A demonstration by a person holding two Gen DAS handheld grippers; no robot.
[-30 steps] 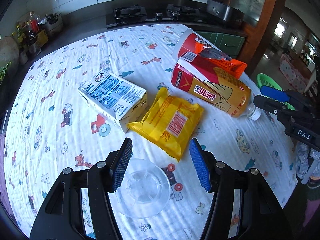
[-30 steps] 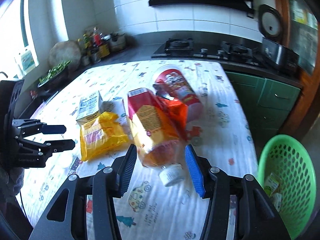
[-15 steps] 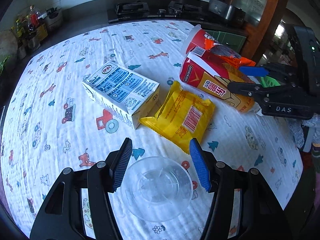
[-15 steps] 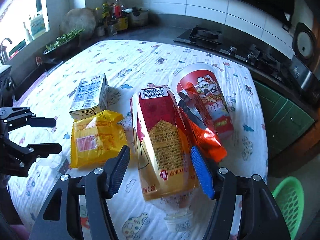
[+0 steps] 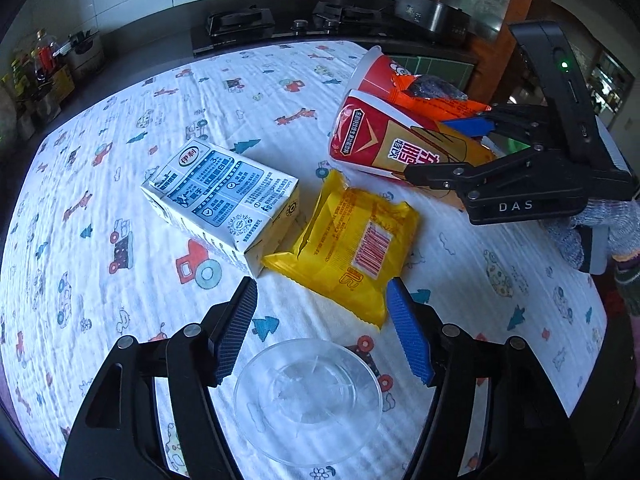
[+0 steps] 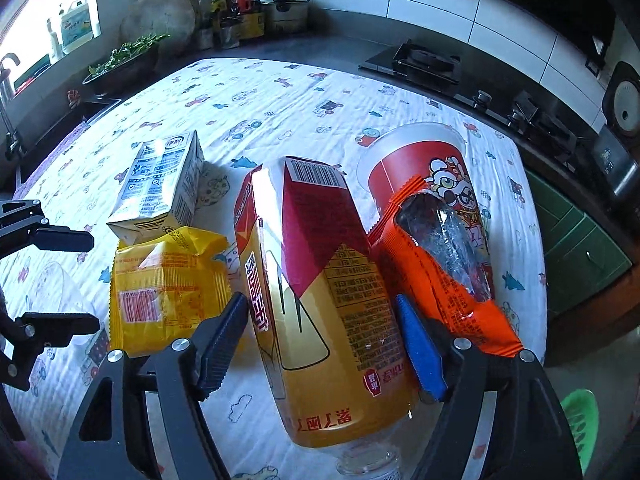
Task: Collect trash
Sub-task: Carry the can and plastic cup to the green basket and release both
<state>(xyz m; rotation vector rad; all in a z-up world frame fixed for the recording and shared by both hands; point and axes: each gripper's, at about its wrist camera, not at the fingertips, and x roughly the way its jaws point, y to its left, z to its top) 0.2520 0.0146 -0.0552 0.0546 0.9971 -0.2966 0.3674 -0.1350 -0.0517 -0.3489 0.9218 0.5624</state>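
Observation:
On the cartoon-print tablecloth lies a bottle (image 6: pixel 320 280) with a red and yellow label, cap toward me. My right gripper (image 6: pixel 322 346) straddles its lower half, jaws opening, pads close beside its sides without pressing. In the left wrist view this right gripper (image 5: pixel 426 148) reaches over the bottle (image 5: pixel 380 144). My left gripper (image 5: pixel 322 334) hovers over a clear plastic cup (image 5: pixel 308 400), jaws opening, nothing gripped. A yellow snack packet (image 5: pixel 352 248), a blue-and-white milk carton (image 5: pixel 220 200), a red paper cup (image 6: pixel 420 160) and an orange wrapper (image 6: pixel 452 280) lie close by.
A green basket (image 6: pixel 580 412) stands on the floor past the table's right edge. A gas hob (image 6: pixel 420 60) and jars (image 6: pixel 232 20) line the dark counter behind. A gloved hand (image 5: pixel 580 232) holds the right gripper. The left gripper (image 6: pixel 95 282) shows at the left edge.
The right gripper has moved in over the bottle and its jaws have spread around it. The left gripper's jaws have widened a little above the clear cup.

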